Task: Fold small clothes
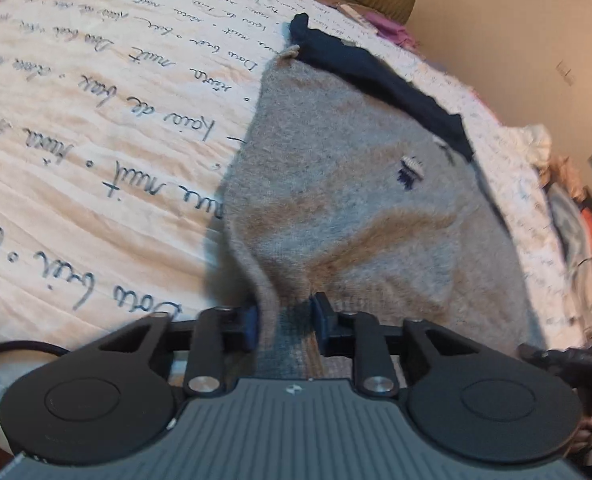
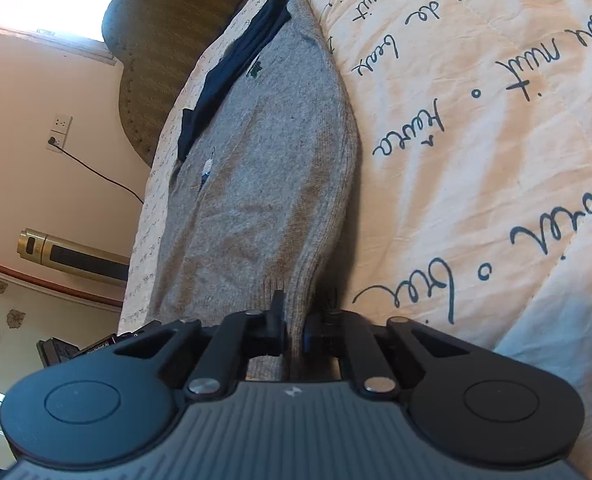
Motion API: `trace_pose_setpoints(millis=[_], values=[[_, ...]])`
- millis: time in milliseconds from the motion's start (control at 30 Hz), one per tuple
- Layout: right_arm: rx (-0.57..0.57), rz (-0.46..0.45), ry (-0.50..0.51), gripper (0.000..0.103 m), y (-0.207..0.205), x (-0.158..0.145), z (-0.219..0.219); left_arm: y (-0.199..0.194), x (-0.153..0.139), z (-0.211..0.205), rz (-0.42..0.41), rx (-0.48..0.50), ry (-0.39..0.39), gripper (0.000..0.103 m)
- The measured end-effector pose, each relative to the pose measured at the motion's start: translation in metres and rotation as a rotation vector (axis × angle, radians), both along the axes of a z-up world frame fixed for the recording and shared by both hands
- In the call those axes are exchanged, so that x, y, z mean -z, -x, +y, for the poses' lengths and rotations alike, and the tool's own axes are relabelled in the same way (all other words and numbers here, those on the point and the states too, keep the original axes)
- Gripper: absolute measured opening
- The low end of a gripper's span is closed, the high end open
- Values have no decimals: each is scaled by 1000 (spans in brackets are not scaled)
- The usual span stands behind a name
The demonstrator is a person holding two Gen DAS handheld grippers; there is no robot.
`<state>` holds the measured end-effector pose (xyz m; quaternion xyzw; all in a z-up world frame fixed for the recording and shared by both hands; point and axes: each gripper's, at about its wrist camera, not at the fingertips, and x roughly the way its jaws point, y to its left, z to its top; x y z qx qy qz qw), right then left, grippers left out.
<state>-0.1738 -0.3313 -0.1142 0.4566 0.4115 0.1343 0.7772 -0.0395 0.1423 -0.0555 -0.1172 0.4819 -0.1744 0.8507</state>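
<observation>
A small grey knit sweater (image 1: 336, 184) with a dark embroidered logo and a navy collar part (image 1: 376, 76) lies on the bed, lifted at its near edge. My left gripper (image 1: 286, 320) is shut on the sweater's ribbed hem. In the right wrist view the same sweater (image 2: 264, 168) stretches away from me, and my right gripper (image 2: 294, 332) is shut on another part of its hem. The navy part (image 2: 236, 60) runs along its far left side.
The bed is covered by a cream quilt (image 1: 96, 140) printed with handwriting, also in the right wrist view (image 2: 476, 140). A pile of clothes (image 1: 584, 232) lies at the bed's right. A woven headboard (image 2: 168, 60), a wall socket with cable (image 2: 58, 136) and a gold heater (image 2: 72, 256) stand left.
</observation>
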Motion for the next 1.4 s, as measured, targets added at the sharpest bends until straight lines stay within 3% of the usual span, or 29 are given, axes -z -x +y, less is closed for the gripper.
trace_pose_setpoints(millis=[133, 267, 367, 667, 733, 800, 867, 900, 967, 1000, 1033, 1100, 1233, 1300, 1400], values=[[-7, -54, 105, 5, 0, -17, 8, 3, -7, -8, -19, 31, -82, 5], [-12, -147, 128, 5, 2, -47, 2, 13, -23, -21, -60, 82, -118, 4], [-17, -160, 164, 5, 3, -60, -8, 18, -20, -25, -60, 95, -146, 4], [-31, -8, 155, 5, 6, -12, -10, 12, -7, -17, -27, 77, -143, 7], [-15, -11, 132, 5, 8, -9, -11, 11, -7, -16, -25, 76, -138, 23], [-20, -17, 139, 7, 8, -11, -12, 11, -8, -13, -24, 71, -115, 25], [-39, -12, 166, 8, 8, -16, -11, 12, -11, -8, -26, 69, -88, 36], [-48, -11, 186, 10, 6, -21, -10, 12, -14, -6, -37, 60, -86, 47], [-50, -20, 227, 19, 7, -30, -11, 11, -21, 0, -70, 40, -96, 59], [-39, -26, 242, 29, 7, -35, -15, 8, -26, 3, -87, 30, -103, 65], [-24, -33, 255, 40, 6, -40, -19, 3, -30, 7, -101, 8, -116, 65], [19, -52, 280, 49, 0, -49, -32, -9, -42, 15, -141, -54, -128, 65], [54, -126, 322, 49, -32, -72, -41, -45, -61, 1, -271, -107, -110, 72], [44, -166, 344, 49, -66, -81, -33, -69, -60, -25, -316, -111, -167, 74], [47, -178, 411, 49, -129, -85, -23, -109, -43, -71, -383, -97, -336, 78]])
